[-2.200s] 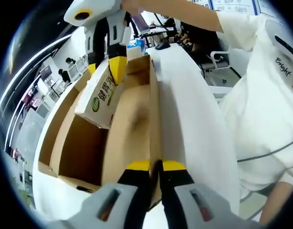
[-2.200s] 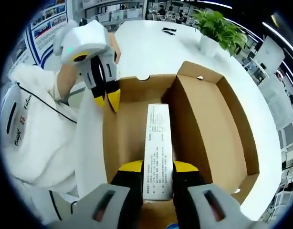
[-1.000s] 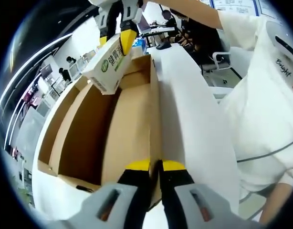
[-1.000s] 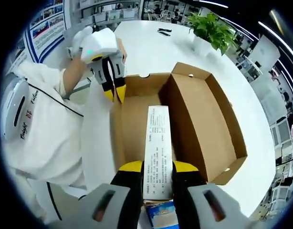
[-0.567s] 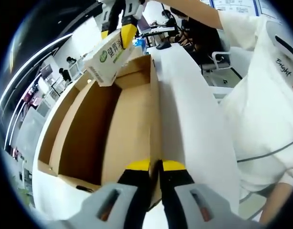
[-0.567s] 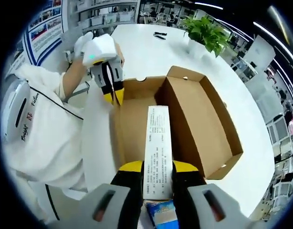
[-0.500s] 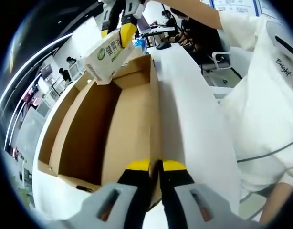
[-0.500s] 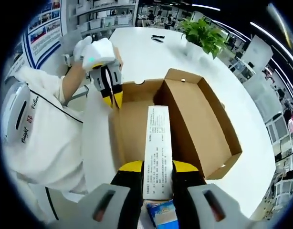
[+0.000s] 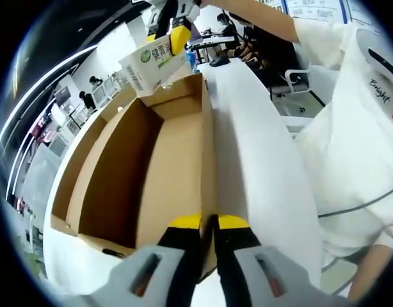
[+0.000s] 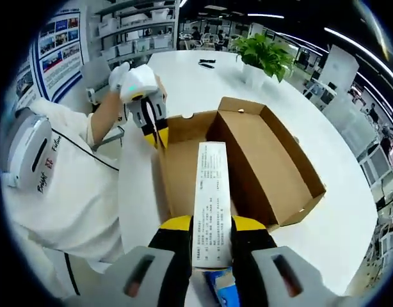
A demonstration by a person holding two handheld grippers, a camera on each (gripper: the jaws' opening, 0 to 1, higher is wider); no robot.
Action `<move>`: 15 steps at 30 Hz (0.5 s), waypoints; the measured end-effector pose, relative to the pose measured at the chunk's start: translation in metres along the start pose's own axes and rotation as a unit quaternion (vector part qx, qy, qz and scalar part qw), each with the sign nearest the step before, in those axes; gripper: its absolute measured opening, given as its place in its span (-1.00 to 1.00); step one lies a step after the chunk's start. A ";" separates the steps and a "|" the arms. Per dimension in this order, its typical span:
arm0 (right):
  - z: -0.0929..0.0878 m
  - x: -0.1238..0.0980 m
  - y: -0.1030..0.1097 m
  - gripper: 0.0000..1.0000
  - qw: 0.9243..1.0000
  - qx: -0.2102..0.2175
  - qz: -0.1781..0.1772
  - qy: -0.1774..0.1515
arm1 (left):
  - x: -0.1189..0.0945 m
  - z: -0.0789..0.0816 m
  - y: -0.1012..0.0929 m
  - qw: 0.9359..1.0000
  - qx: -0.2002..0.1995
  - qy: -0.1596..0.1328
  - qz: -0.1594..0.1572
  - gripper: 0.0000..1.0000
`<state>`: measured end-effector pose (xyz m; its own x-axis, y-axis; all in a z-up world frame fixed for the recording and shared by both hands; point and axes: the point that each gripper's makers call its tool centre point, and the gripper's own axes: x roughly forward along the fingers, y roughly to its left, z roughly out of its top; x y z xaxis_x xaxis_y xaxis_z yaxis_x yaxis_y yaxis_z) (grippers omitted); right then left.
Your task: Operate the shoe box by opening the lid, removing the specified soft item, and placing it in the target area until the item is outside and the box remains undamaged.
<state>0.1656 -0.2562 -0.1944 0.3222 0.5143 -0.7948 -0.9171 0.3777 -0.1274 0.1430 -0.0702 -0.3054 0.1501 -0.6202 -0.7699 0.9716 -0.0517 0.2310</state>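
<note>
Tissue pack (image 9: pixel 153 61), one white packet with a green round logo and a barcode, hangs high in the left gripper view above the far end of the open shoe box (image 9: pixel 113 173), pinched between the yellow-tipped jaws of the right gripper (image 9: pixel 168 35), which reaches in from the top. Nearer the camera, the left gripper (image 9: pixel 208 224) has its two jaws pressed narrow on the upper edge of the lid (image 9: pixel 207 160), a cardboard flap standing upright along the box's right side. One box, its brown inside bare. It sits on a white table (image 9: pixel 260 166), and a person's white sleeve (image 9: pixel 350 128) fills the right side.

From the right gripper view, the tissue pack (image 10: pixel 211 204) runs lengthwise straight up from the bottom, its printed white face toward the camera, held between the two jaws of the right gripper (image 10: pixel 211 233), one jaw against each long side. Below it lies the single shoe box (image 10: pixel 267 173), opened out, well under the pack. The left gripper (image 10: pixel 155 134) comes in from the left, closed on the edge of the lid (image 10: pixel 177 166) near its far corner. One potted plant (image 10: pixel 264 54) stands farther back on the white table (image 10: pixel 196 83).
</note>
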 end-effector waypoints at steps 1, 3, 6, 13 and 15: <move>-0.001 -0.002 0.000 -0.60 1.000 0.001 -0.003 -0.003 | 0.000 0.000 0.000 1.000 0.000 0.000 0.000 -0.89; -0.004 -0.007 0.003 -0.60 1.000 0.001 -0.002 -0.007 | 0.000 0.000 0.000 1.000 0.000 0.000 0.000 -0.89; -0.008 -0.013 0.007 -0.60 1.000 0.002 -0.002 -0.013 | 0.000 0.000 0.000 1.000 0.000 0.000 0.000 -0.89; -0.023 -0.029 0.020 -0.60 1.000 -0.002 0.003 -0.020 | 0.000 0.000 0.000 1.000 -0.001 0.000 0.000 -0.89; -0.026 -0.035 0.021 -0.60 1.000 -0.005 -0.002 -0.026 | 0.000 0.000 0.000 1.000 -0.001 0.000 0.000 -0.89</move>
<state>0.1292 -0.2862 -0.1852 0.3370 0.5519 -0.7628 -0.9180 0.3725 -0.1360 0.1427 -0.0698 -0.3054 0.1505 -0.6201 -0.7700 0.9718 -0.0504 0.2305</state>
